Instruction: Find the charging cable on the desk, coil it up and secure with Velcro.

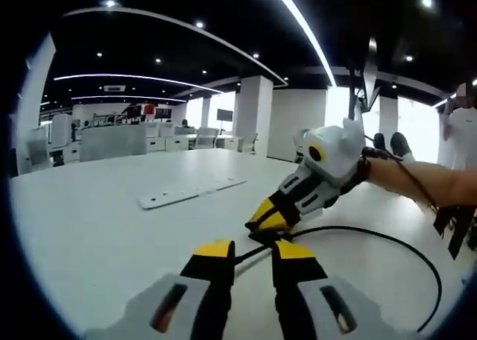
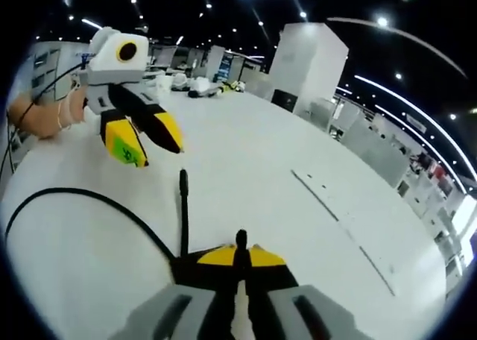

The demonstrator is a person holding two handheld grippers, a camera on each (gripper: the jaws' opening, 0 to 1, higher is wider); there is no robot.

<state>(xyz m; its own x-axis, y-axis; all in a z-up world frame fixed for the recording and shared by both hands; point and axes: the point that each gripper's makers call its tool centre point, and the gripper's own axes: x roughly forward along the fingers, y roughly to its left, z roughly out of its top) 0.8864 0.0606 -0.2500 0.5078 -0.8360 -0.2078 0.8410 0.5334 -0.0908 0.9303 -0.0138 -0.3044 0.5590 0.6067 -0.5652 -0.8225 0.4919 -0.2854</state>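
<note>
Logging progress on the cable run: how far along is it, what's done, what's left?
Done: the black charging cable is found and picked up; the right gripper is shut on it near one end.
In hand: the left gripper is open close to the cable, which makes one wide loose loop on the white desk.
Left: tight coiling and the Velcro wrap; I can't spot a strap.

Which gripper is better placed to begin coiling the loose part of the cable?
Probably the left gripper: it is open and free above the desk. The right gripper is shut on the black cable, so it can anchor that end.
</note>
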